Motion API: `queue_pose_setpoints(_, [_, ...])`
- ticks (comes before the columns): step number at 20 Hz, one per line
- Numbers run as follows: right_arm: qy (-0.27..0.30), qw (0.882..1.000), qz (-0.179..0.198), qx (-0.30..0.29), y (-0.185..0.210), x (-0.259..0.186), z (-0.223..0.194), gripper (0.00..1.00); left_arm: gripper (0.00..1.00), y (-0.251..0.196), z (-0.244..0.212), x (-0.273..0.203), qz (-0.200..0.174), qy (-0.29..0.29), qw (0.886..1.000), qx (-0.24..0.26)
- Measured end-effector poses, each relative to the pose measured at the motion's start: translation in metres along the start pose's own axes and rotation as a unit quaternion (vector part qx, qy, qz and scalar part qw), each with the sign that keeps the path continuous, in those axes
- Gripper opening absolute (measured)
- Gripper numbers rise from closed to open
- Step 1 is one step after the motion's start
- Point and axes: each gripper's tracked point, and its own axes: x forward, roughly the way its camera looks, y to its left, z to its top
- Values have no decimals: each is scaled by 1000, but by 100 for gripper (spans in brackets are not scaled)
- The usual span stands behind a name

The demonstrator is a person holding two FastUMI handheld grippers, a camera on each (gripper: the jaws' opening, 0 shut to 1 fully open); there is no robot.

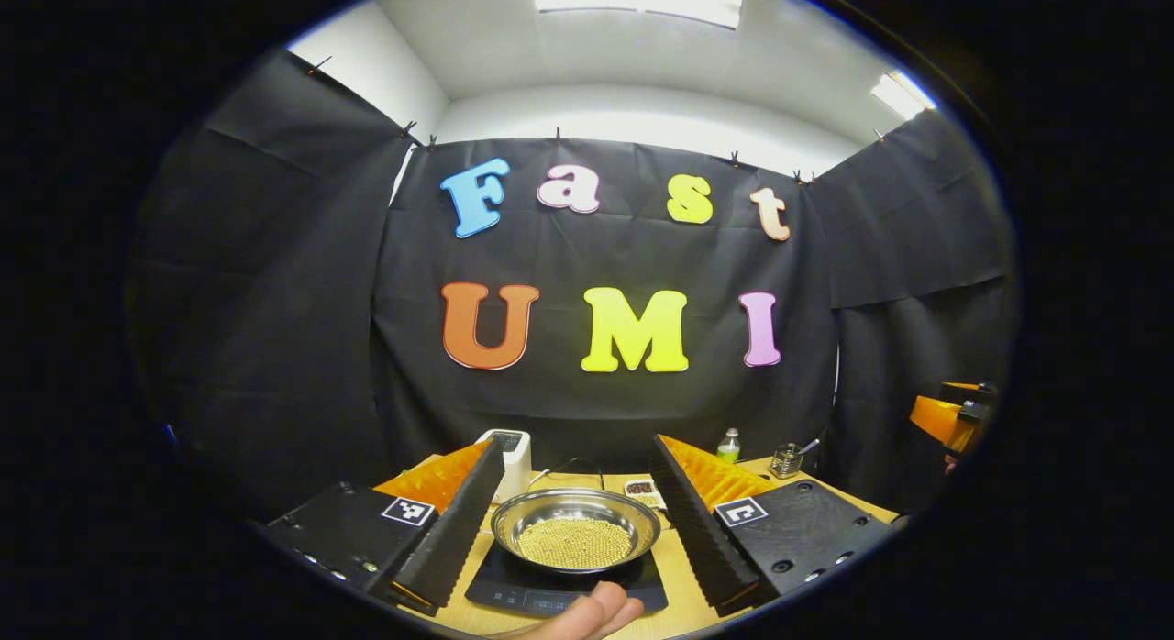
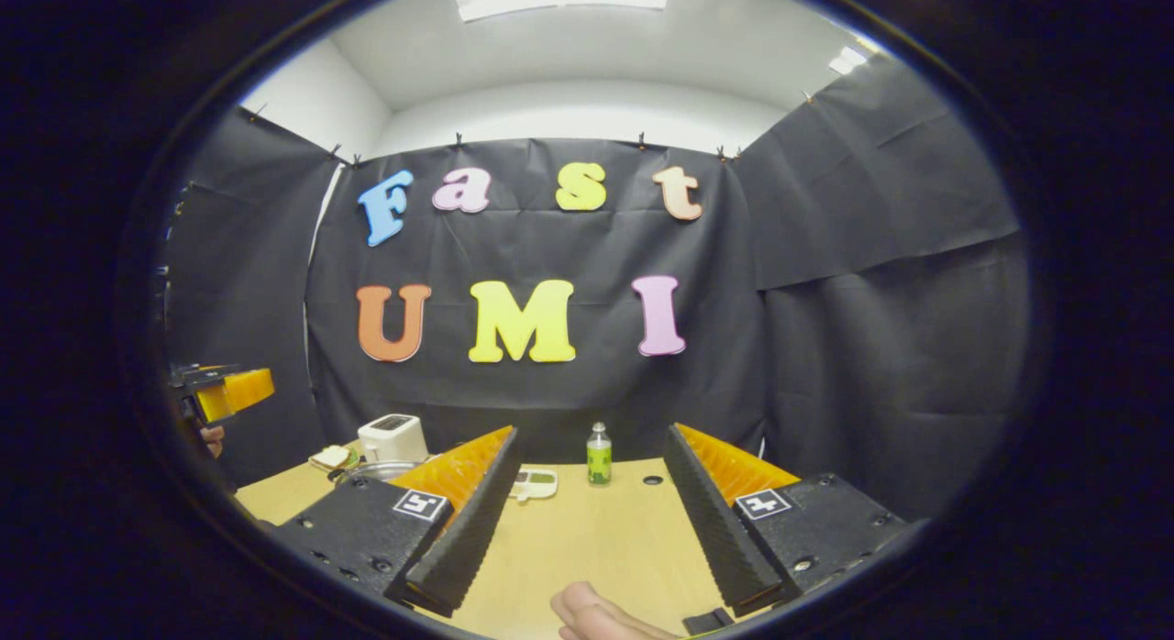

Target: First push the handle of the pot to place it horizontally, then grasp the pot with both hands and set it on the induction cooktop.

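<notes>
— Fingertips of a hand (image 1: 587, 614) poke in at the bottom edge of the left gripper view, just in front of the induction cooktop (image 1: 566, 585). What sits on it?

— A shallow steel pot (image 1: 575, 527), resting on the cooktop and holding a bed of small yellowish beads (image 1: 575, 541). It lies between the two fingers of the left gripper (image 1: 578, 530), whose jaws stand wide apart, touching nothing.

— And behind the pot?

— A white toaster (image 1: 510, 458) on the wooden table (image 1: 679, 567), a small green bottle (image 1: 728, 446), and a cup of utensils (image 1: 787, 458) to the right.

— The right gripper (image 2: 587, 516)?

— Its jaws are also spread wide over bare tabletop, with a hand (image 2: 601, 614) at the bottom edge. In the right gripper view the pot's rim peeks out at far left, beside the toaster, and the green bottle stands ahead between the fingers.
</notes>
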Motion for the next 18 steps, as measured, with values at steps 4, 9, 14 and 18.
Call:
queue_pose_setpoints(4, [-14,1000,-2,-1,-8,-17,12,96,95,-11,-2,-18,-4,11,1000,-6])
queue_pose_setpoints(9, [-13,1000,0,17,-18,-24,1,96,95,-19,-23,-35,-10,17,1000,7])
queue_pose_setpoints(14, [-13,1000,-1,20,-26,-30,0,96,95,-39,-47,-40,-23,41,999,14])
queue_pose_setpoints(18, [-6,1000,13,19,-17,-33,-3,99,95,-37,-41,-40,-13,27,998,50])
